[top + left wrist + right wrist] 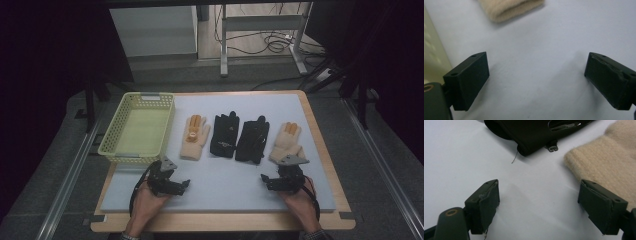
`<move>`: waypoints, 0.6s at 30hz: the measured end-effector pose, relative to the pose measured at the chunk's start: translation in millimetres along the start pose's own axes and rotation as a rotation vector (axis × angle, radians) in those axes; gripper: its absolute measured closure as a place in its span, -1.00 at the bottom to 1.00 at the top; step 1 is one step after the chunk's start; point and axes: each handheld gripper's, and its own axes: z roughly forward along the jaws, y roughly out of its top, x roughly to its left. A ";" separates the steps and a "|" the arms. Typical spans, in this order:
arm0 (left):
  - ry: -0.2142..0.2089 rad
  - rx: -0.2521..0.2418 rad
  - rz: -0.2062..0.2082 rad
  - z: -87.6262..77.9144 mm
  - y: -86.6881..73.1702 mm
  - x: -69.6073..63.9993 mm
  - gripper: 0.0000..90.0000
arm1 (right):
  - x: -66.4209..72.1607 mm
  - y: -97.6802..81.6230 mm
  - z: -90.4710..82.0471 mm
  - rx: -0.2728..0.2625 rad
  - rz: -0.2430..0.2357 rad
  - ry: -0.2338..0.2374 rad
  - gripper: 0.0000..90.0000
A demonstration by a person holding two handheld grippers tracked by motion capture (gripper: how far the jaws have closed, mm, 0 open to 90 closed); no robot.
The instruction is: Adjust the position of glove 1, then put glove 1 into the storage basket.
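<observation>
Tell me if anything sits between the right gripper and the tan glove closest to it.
Nothing visible does. The right gripper is open, with bare mat up to the tan glove.

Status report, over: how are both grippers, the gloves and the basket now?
Left gripper and right gripper open, empty, low over the mat. Four gloves in a row, untouched; right beige glove nearest. Yellow basket empty. Nothing in the way.

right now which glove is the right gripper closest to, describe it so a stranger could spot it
On the grey mat, four gloves lie in a row beside the yellow plastic basket. It is the beige knitted glove with orange fingertips farthest from the basket, its cuff just ahead of the right gripper.
</observation>
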 end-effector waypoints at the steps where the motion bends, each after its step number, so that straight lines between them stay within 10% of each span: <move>1: -0.002 -0.012 -0.006 -0.9 -0.5 1.2 -0.87 | 0.1 -0.1 0.0 0.000 0.000 0.000 -0.62; 18: 0.007 -0.011 0.006 -0.4 -0.9 0.0 -0.84 | 0.8 0.0 0.3 0.004 -0.003 0.007 -0.68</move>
